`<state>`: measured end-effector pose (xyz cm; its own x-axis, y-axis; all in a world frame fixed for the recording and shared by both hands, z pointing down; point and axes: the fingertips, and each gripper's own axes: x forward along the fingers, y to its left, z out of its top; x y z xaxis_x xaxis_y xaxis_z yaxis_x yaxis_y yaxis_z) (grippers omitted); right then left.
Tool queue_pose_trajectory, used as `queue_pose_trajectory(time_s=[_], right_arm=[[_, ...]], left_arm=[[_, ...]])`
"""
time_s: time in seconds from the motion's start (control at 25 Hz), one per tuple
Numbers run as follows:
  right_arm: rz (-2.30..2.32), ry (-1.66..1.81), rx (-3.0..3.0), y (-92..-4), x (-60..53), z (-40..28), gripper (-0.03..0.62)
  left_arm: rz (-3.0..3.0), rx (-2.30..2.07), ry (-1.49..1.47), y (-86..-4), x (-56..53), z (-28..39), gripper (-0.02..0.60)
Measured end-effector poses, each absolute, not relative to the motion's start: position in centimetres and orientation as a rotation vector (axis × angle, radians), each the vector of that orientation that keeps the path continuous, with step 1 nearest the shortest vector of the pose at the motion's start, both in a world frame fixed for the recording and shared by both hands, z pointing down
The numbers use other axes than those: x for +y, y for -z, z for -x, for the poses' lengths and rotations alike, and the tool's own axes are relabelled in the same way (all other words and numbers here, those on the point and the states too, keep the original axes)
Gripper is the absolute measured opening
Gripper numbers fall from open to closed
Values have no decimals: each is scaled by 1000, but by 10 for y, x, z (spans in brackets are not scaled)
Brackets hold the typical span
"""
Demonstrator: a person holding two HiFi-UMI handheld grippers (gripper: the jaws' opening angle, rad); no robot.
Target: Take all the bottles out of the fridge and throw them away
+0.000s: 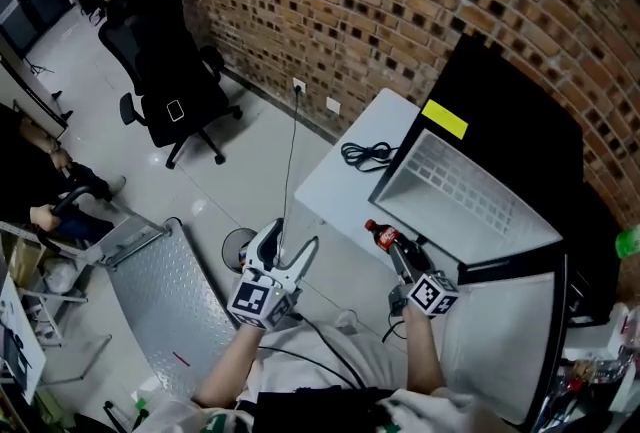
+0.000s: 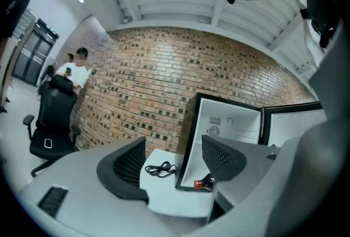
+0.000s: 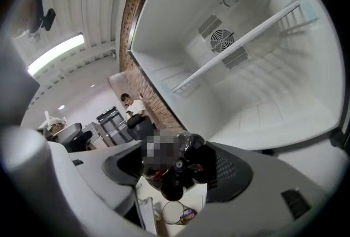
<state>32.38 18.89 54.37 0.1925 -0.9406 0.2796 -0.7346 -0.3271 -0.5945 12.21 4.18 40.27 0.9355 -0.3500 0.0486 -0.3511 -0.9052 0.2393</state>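
Head view is looking steeply down over the fridge [image 1: 520, 111] and brick wall [image 1: 400, 1]; left gripper view is facing both level, from farther back; right gripper view is peering closely into the fridge.

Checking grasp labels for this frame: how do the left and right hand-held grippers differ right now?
Load: the left hand-held gripper has its jaws apart with nothing between them; the right hand-held gripper is shut on a red-capped cola bottle.
Place: in the head view the left hangs over the floor, the right beside the open fridge.
Shared: both face the fridge.
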Motion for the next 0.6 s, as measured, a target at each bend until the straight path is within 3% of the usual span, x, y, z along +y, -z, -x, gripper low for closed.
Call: queue_pose_trajectory(time_s=[0.32, 0.6], right_arm=[[1869, 1126, 1983, -576, 92, -205, 328], [1622, 1400, 2292, -686, -18, -82, 330]], left_arm=[[-2727, -870, -144, -478, -3, -24, 327], [-2471, -1143, -313, -594, -40, 82, 327]])
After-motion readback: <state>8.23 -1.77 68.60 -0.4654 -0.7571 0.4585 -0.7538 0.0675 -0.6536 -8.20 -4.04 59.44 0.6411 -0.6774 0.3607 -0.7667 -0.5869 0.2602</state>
